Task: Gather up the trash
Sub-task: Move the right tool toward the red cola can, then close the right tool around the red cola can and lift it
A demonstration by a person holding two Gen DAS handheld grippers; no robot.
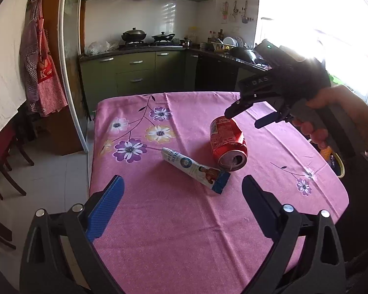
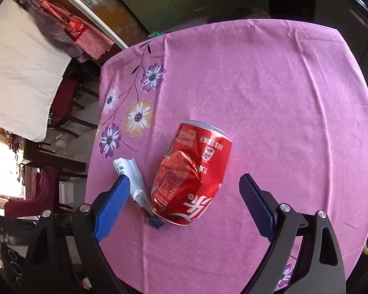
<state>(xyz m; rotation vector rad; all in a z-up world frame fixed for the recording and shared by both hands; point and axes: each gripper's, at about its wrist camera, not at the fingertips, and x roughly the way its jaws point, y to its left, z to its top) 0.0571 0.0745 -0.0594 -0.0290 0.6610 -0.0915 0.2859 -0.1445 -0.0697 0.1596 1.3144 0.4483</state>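
Observation:
A dented red soda can [image 1: 228, 144] lies on its side on the pink flowered tablecloth [image 1: 174, 220]. A squeezed white tube with a blue end [image 1: 196, 170] lies just left of it. My left gripper [image 1: 182, 183] is open and empty, above the table short of the tube. My right gripper [image 1: 242, 118] is open and hovers just above the can. In the right wrist view the can [image 2: 191, 174] lies between the open fingers of the right gripper [image 2: 184, 183], with the tube [image 2: 135, 183] by the left finger [image 2: 113, 205].
The table's left edge [image 1: 93, 166] drops to a tiled floor with dark chairs [image 1: 2, 161]. A yellow-rimmed container [image 1: 338, 166] sits beyond the table's right edge. Kitchen cabinets and a stove [image 1: 144, 46] stand behind.

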